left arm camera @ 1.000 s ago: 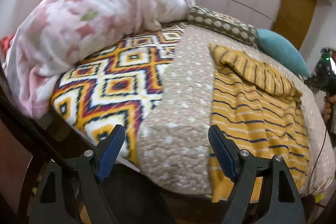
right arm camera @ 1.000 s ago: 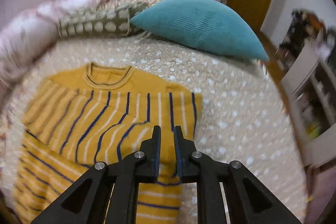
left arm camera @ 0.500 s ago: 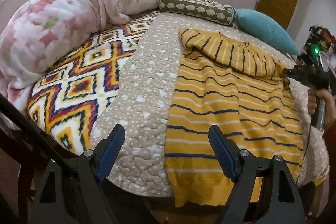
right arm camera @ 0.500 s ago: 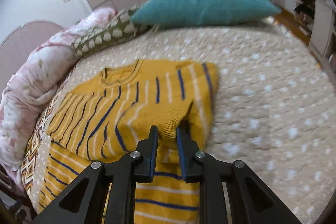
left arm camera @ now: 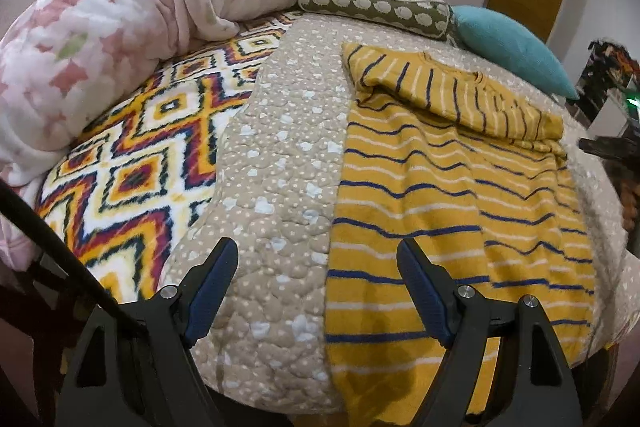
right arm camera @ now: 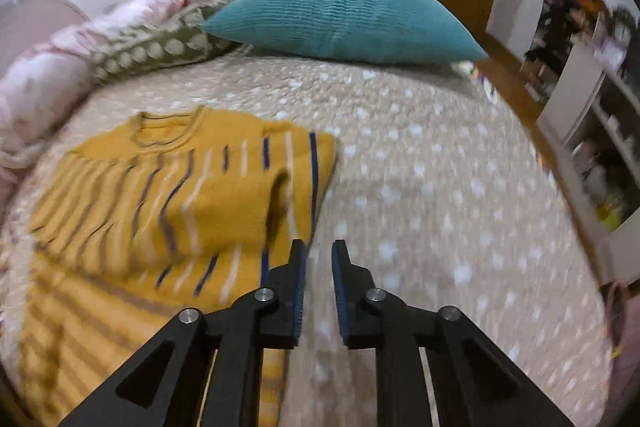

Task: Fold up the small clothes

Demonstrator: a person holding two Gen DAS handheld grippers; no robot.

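A yellow sweater [left arm camera: 448,195] with blue and white stripes lies flat on the beige dotted quilt [left arm camera: 280,163], both sleeves folded across its chest. It also shows in the right wrist view [right arm camera: 168,211]. My left gripper [left arm camera: 316,259] is wide open and empty above the bed's near edge, its right finger over the sweater's hem. My right gripper [right arm camera: 319,255] is slightly open and empty, just off the sweater's right edge, over the quilt. It appears at the right edge of the left wrist view [left arm camera: 608,147].
A teal pillow [right arm camera: 344,19] and a green dotted bolster [left arm camera: 372,7] lie at the head of the bed. A pink floral blanket [left arm camera: 120,27] is heaped at the left over a zigzag-patterned cover [left arm camera: 140,163]. Shelves [right arm camera: 592,131] stand to the right.
My right gripper has let go of the sweater's right sleeve, opened a little and drawn back to the right. The sleeve now lies folded across the chest. My left gripper moved closer over the bed.
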